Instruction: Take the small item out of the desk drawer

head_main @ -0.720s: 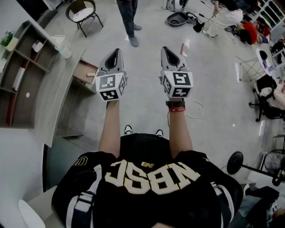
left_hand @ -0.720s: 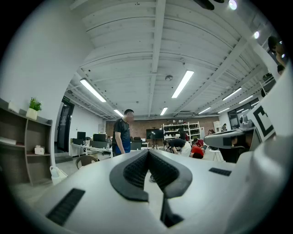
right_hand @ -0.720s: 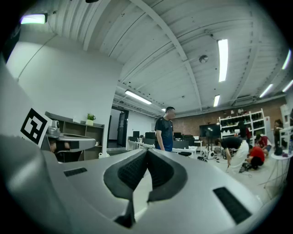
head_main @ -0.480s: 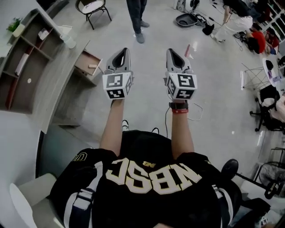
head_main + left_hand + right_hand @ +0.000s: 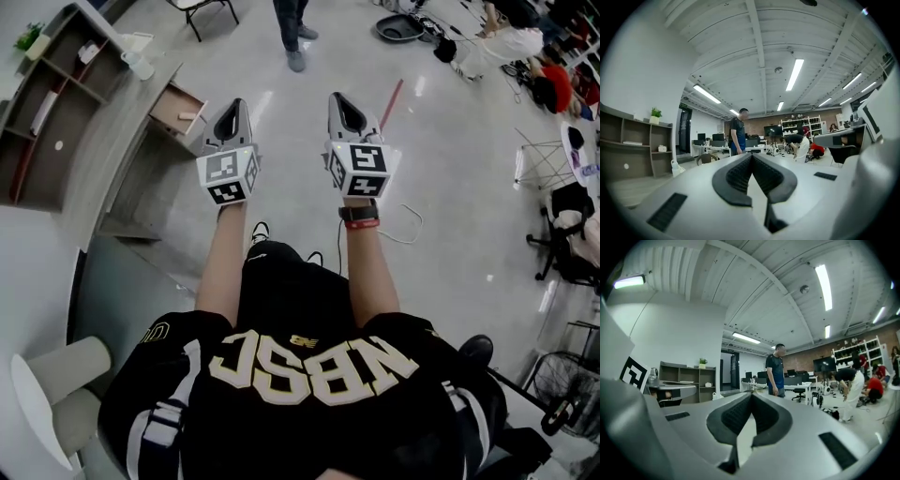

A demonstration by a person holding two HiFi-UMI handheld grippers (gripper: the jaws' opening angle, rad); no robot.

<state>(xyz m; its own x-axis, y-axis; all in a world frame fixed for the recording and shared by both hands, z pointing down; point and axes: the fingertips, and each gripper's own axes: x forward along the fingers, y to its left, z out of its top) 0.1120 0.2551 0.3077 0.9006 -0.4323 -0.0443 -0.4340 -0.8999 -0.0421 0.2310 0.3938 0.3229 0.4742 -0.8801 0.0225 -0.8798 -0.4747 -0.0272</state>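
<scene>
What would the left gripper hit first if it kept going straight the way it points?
Nothing close by: the way ahead of the left gripper looks free. Farther off, the standing person is nearest that line, slightly to its left, though depth is hard to judge.

The head view looks steeply down from above the person's shoulders, taking in both forearms, the left gripper [image 5: 234, 105], the right gripper [image 5: 337, 98], open floor and the desk [image 5: 112, 159] at far left. Each gripper view sits close behind its own jaws and faces forward, tilted upward, so ceiling fills the upper half. Both gripper views share the standing person [image 5: 737, 136] and the shelf unit [image 5: 689, 378] with its plant [image 5: 702, 362]. The head view catches these too, from above and farther off.
</scene>
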